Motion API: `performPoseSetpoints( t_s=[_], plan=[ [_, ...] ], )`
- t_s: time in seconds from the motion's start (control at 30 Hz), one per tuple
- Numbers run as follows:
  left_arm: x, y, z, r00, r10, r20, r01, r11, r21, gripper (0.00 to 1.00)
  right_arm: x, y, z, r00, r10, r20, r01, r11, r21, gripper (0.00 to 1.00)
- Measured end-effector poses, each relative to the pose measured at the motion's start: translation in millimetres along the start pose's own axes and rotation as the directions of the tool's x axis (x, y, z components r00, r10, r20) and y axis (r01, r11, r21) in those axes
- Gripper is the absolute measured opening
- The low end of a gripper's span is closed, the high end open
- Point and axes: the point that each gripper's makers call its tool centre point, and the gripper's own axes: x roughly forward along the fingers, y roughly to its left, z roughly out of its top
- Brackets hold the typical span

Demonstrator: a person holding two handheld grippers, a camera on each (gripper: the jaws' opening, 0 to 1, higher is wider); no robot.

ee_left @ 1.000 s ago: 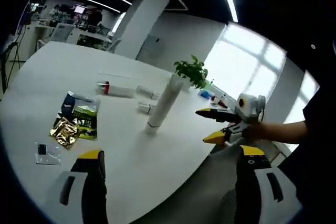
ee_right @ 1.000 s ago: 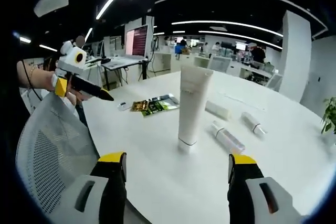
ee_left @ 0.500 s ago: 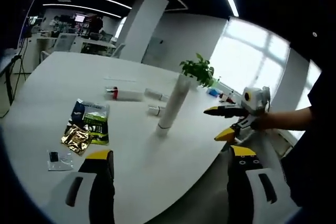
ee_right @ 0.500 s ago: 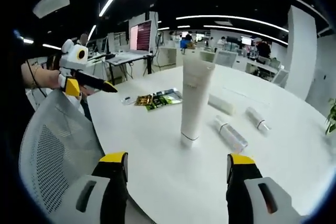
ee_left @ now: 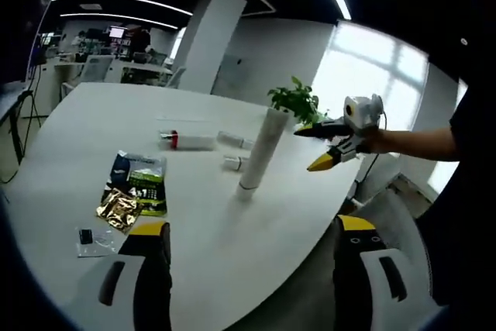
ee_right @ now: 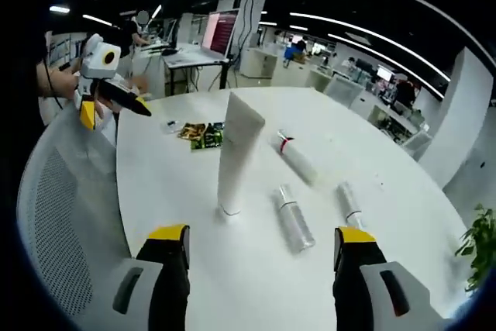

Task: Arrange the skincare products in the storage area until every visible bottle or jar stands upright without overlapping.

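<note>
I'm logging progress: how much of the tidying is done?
Done: one white tube stands upright on the table. In hand: nothing; the left tongs and right tongs are both open and empty. Left: three bottles lie on their sides beside it.

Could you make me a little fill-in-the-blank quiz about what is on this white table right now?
1. The tall white tube stands ____ on its cap.
2. Near it, ____ bottles lie on their sides, among them the clear bottle.
3. The bottle with the red band is ____ the tube, not against it.
4. Both the left claw and the right claw are ____.

Missing words: upright; three; apart from; open
</note>
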Motion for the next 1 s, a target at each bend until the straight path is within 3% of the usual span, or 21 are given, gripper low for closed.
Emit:
performPoseSetpoints(
  t_s=[0.23,0.4,1.0],
  plan=[
    [1.8,2.8,-6.5,0.999,0.017,-0.036,-0.017,1.000,0.025,0.77,15.2,-19.6,2.7,0.999,0.026,-0.045,-0.029,0.997,-0.067,0.73],
    [1.9,6.1,-5.7,0.999,0.031,-0.031,-0.031,0.999,0.007,0.76,30.1,-30.4,7.3,0.996,0.059,-0.062,-0.064,0.993,-0.095,0.72],
    [4.4,17.2,-10.5,0.995,0.080,-0.056,-0.081,0.997,-0.011,0.74,119.8,-67.9,34.7,0.982,0.164,-0.098,-0.179,0.968,-0.174,0.62]
  ],
)
